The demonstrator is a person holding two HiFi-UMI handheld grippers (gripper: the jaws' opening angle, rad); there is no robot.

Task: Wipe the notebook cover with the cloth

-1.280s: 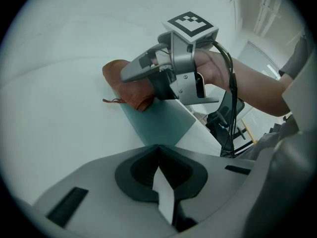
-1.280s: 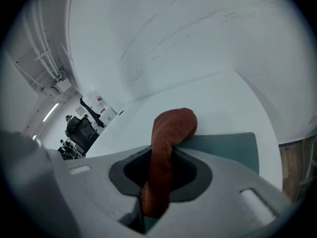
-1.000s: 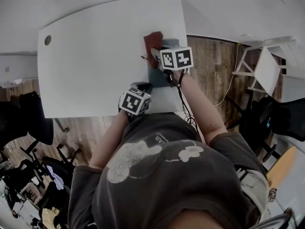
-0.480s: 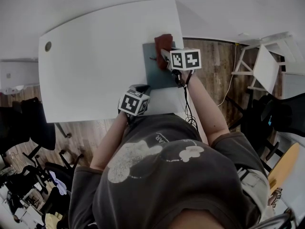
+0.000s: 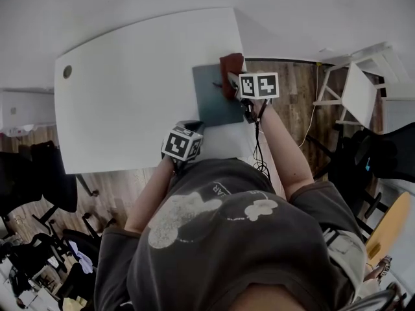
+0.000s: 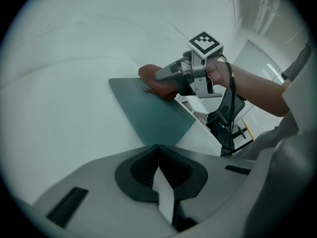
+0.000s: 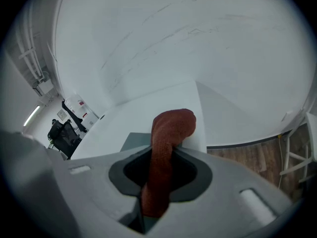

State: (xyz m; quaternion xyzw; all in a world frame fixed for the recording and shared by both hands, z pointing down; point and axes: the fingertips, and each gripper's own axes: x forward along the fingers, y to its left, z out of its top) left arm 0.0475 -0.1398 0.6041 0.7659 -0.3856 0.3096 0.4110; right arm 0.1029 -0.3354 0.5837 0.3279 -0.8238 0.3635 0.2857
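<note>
The broad white tabletop [image 5: 130,89] with rounded corners took up most of the head view, bare over its left and middle. A thin, dark teal, rectangular notebook [image 5: 211,99] lay closed and flat on it, close to the right edge and toward the far right corner.

The right gripper [image 5: 232,81] reached over the notebook's far right part. Its fingers were clamped on a bunched, rust-red, soft cloth [image 5: 231,65]. In the right gripper view the cloth [image 7: 166,152] ran up between the fingers and arched forward, its rounded end resting at the notebook's far right corner by the tabletop's edge. The left gripper [image 5: 193,126] hung low near the tabletop's near edge, just beside the notebook's near left corner without touching it. Its fingers were closed together, with nothing between them.

The notebook looked light, with a stiff, smooth cover, so it would probably slide on the slick tabletop under a firm stroke. Pressing down on the near left corner with the closed left fingers seemed the sensible way to pin it. The cloth looked limp and light and would fold wherever it was pushed. A grip around its bunched middle, as here, left a padded end free to drag flat across the cover. Too little pressure would likely let that end roll instead of wipe.
</note>
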